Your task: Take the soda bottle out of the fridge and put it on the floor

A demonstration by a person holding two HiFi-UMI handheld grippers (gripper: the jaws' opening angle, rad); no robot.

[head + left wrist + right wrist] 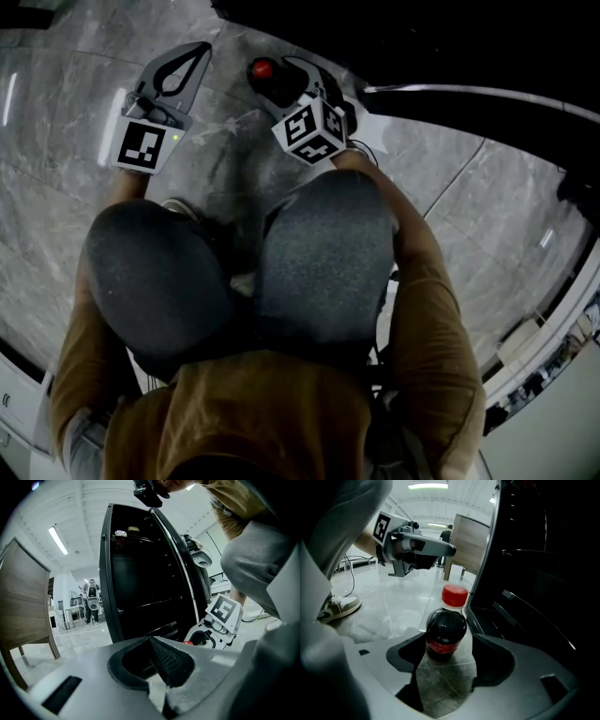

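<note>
Red-capped bottle (446,630), label print unreadable, stands on the floor (393,602) between the spread jaws of the right claw (446,641). Meanwhile the left claw (159,663) is just pressed together, empty.

The glossy, pale grey marble-patterned tile floor (66,103) carries a dark plastic soda bottle with a red cap (446,632), upright and just beside the tall black fridge (140,573). A light sneaker (338,608) and a pale wooden piece of furniture on legs (26,606) also rest on it.
</note>
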